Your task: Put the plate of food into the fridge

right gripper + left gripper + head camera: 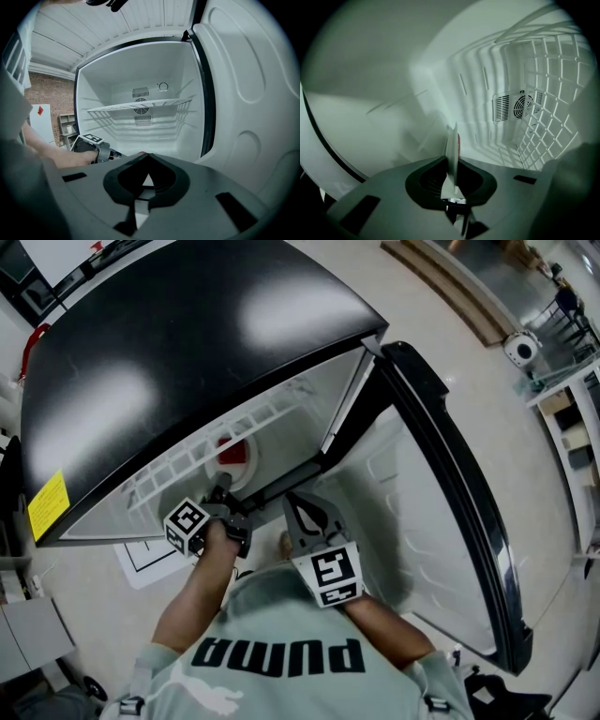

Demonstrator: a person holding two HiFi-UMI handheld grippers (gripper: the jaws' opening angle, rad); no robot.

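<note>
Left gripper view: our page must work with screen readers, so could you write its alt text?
The left gripper is shut on the rim of a white plate, seen edge-on with a sliver of red showing beside it, inside the white fridge. A wire shelf fills the right, and a round fan vent sits in the back wall.

Head camera looks steeply down; both gripper cameras face into the fridge

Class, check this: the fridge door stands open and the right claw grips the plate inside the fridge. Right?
No. The left claw grips the plate inside the fridge, as the left gripper view shows; the right claw is shut and empty. The door does stand open.
</note>
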